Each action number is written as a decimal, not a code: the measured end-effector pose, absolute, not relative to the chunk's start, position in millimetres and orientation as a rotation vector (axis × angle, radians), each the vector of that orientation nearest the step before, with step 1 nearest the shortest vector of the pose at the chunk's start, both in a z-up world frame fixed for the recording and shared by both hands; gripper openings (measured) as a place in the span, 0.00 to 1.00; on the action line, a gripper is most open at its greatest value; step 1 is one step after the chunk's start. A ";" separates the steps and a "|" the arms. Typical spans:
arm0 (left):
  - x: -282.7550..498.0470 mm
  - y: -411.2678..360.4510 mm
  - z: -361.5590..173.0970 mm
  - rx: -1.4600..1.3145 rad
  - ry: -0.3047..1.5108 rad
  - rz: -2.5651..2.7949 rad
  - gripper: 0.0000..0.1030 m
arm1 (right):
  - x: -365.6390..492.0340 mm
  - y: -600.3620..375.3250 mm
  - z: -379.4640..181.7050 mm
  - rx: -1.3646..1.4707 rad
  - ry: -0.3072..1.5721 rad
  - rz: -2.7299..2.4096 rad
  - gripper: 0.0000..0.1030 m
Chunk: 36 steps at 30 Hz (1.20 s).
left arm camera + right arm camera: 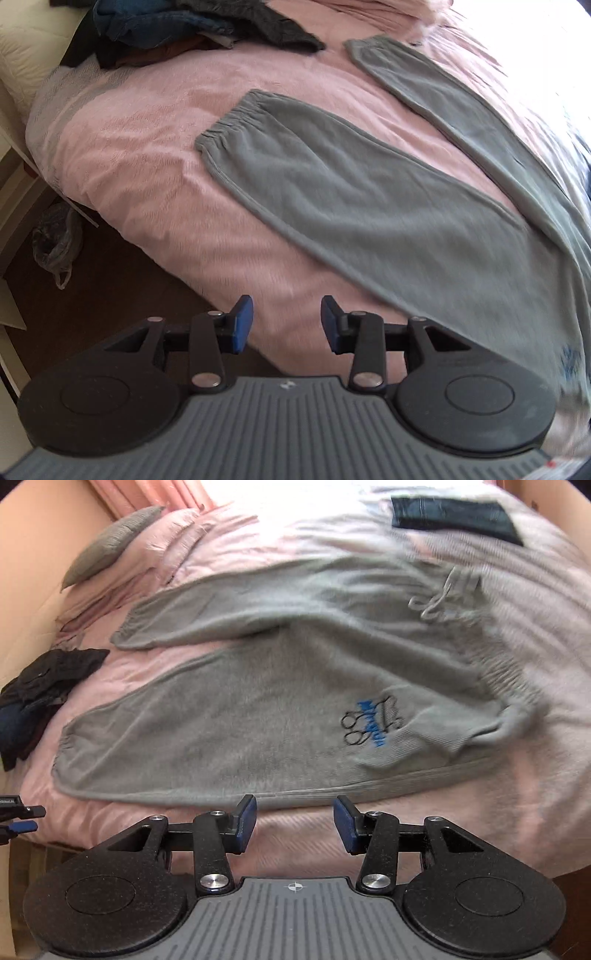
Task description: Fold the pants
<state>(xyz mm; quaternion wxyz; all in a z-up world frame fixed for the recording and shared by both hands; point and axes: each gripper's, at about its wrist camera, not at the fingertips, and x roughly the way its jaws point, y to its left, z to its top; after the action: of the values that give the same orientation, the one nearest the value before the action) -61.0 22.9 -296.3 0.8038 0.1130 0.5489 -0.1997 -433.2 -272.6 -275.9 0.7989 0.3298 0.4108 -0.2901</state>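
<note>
Grey sweatpants (362,206) lie spread flat on a pink bedspread (140,147), both legs apart, cuffs toward the far left. In the right wrist view the same grey sweatpants (258,709) show a blue and black logo (369,720) near the hip and a drawstring (439,598) at the waistband. My left gripper (287,325) hovers open over the bed's near edge, below the nearer leg, with nothing between its blue pads. My right gripper (295,823) is open too, just short of the pants' near hem, holding nothing. The left gripper's tips (22,818) peek in at the left edge.
A pile of dark clothes (192,26) sits at the far left of the bed, seen also as dark clothes (40,698). A folded dark garment (454,517) lies at the far right. A grey pillow (110,542) is by the curtain. A plastic bag (55,243) lies on the wooden floor.
</note>
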 end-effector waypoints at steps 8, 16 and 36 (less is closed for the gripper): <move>-170.0 40.8 -213.3 0.375 1.084 -0.549 0.49 | -485.0 -230.2 -200.2 0.614 0.876 -0.631 0.46; -230.8 60.8 -177.5 0.439 1.065 -0.598 0.49 | -522.8 -196.7 -173.3 0.606 0.892 -0.613 0.49; -281.0 74.1 -142.5 0.500 0.967 -0.672 0.61 | -543.0 -162.8 -155.4 0.576 0.883 -0.561 0.50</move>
<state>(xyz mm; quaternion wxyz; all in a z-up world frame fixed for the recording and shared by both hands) -281.0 74.1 -142.5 0.8024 0.2333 0.4511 -0.3135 -543.0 -162.8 -155.4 0.8269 0.2714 0.4157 -0.2643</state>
